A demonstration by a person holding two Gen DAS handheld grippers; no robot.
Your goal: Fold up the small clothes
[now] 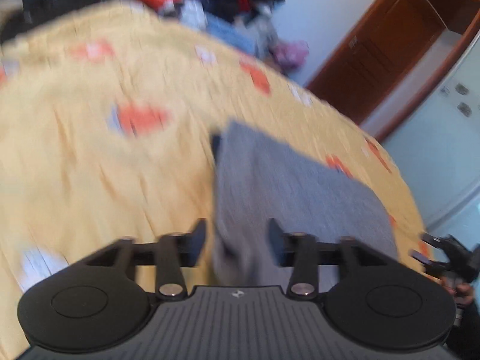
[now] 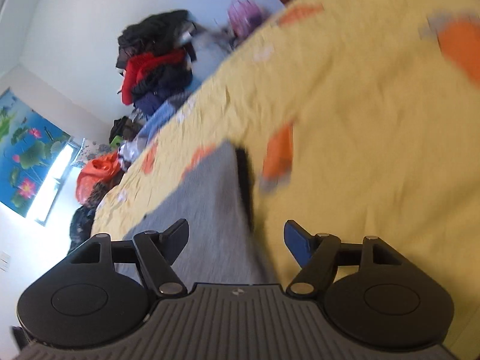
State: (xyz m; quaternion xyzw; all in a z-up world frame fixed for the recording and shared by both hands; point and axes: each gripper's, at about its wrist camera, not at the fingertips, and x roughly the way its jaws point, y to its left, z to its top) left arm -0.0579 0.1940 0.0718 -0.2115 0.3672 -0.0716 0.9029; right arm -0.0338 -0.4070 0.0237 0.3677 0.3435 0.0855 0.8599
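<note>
A small grey garment (image 1: 288, 186) lies flat on a yellow bedspread (image 1: 105, 156) with orange patches. It has a dark band at its far corner. My left gripper (image 1: 237, 240) is open, its jaws astride the garment's near left edge. The right gripper shows at the left wrist view's right edge (image 1: 426, 249). In the right wrist view the same grey garment (image 2: 207, 210) runs up from my right gripper (image 2: 235, 240), which is open, one jaw over the cloth and one over the bedspread (image 2: 360, 150). Both views are motion-blurred.
A heap of dark, red and blue clothes (image 2: 156, 69) lies along the far side of the bed, with an orange bag (image 2: 96, 174). A brown wooden door (image 1: 375, 54) stands beyond the bed. A flower poster (image 2: 27, 150) hangs on the wall.
</note>
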